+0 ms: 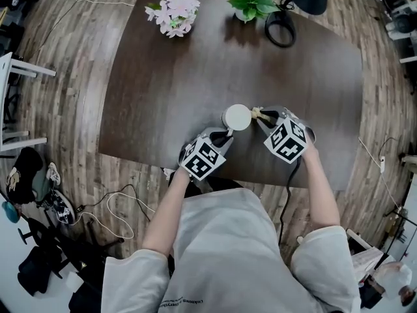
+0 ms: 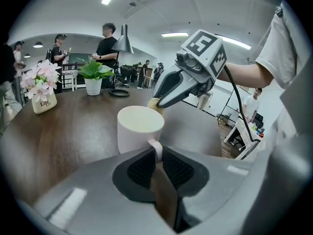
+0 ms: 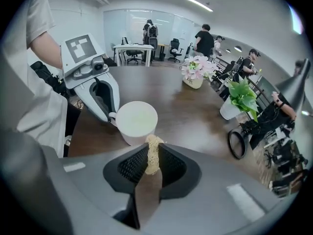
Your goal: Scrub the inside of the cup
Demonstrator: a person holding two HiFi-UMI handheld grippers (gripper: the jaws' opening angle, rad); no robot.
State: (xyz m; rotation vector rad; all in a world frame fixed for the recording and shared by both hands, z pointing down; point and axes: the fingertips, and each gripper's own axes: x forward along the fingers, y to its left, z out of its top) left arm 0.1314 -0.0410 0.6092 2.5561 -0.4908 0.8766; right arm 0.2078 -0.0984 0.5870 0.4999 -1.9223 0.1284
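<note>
A white cup (image 1: 237,117) stands upright on the dark wooden table (image 1: 169,90), near its front edge. In the left gripper view the cup (image 2: 140,129) is just ahead, and my left gripper (image 2: 156,153) is shut on its handle (image 2: 156,148). My left gripper (image 1: 225,137) reaches the cup from the lower left in the head view. My right gripper (image 1: 262,116) is shut on a small yellowish scrub pad (image 3: 152,153), whose tip (image 2: 154,102) hangs at the cup's (image 3: 136,122) rim, on its right side. The cup's inside looks pale and empty.
A pot of pink flowers (image 1: 174,8) and a green potted plant (image 1: 251,2) stand at the table's far edge, beside a black lamp with a ring base (image 1: 281,28). Cables lie on the wood floor (image 1: 117,204). People stand by desks in the background (image 3: 204,40).
</note>
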